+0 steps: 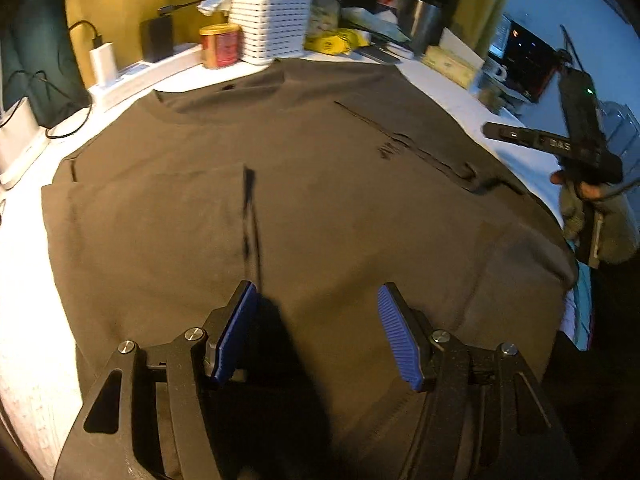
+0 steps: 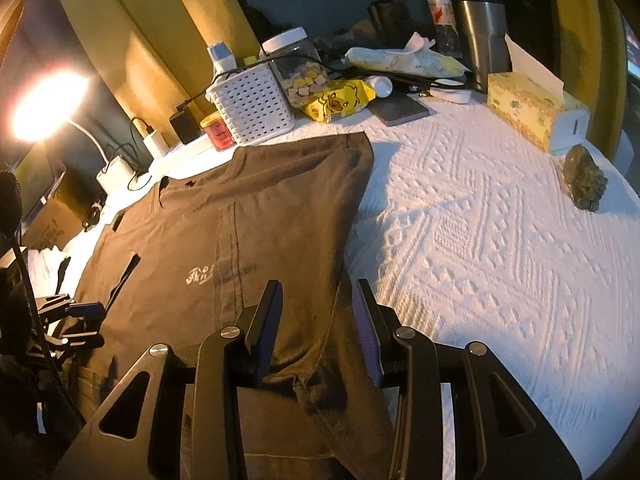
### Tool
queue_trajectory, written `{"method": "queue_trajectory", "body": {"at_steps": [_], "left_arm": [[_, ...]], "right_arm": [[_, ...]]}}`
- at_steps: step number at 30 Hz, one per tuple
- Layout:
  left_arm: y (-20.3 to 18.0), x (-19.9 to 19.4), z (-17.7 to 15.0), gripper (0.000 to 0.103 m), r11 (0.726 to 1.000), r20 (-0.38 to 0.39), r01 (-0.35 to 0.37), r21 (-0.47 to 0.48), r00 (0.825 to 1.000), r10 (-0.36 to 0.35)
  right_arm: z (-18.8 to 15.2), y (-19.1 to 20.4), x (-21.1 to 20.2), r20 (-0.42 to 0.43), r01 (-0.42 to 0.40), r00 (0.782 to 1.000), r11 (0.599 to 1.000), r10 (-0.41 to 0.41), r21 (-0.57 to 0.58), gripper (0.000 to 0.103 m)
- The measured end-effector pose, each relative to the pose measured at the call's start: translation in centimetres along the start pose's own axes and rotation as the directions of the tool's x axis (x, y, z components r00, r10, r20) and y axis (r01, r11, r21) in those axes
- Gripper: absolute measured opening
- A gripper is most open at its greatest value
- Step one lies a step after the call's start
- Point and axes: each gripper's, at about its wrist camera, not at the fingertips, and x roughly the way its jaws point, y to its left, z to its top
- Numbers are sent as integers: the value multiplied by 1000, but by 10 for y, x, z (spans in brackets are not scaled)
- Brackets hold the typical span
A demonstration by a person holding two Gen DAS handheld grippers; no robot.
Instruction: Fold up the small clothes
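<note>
Two grippers are hovering over the dark brown T-shirt (image 2: 256,216), which is lying flat, collar away from me, on the white textured tablecloth (image 2: 500,240), with the white basket (image 2: 252,104) and tissue box (image 2: 532,108) sitting beyond it. I'm seeing the left gripper (image 1: 318,296) standing wide apart over the shirt's body, gripping nothing. The right gripper (image 2: 318,292) is sitting about half open over the shirt's right edge, cloth below the blue pads (image 2: 268,336) but nothing pinched.

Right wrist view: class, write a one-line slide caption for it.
Open right tongs poised over a dark brown T-shirt spread on a white embossed tablecloth.
</note>
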Motion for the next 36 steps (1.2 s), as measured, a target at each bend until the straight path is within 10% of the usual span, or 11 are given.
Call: {"method": "queue_trajectory", "body": {"at_steps": [13,36], "left_arm": [[18,-28,-40,63,994,2,-74,-84,997,74],[23,-30,-31,63,994,69,-66,-87,995,72]], "right_arm": [[-19,55,17,-121,-160,982,975,142,-155,39],[-24,61,6,-133,-118,986,983,99,-144,39]]}}
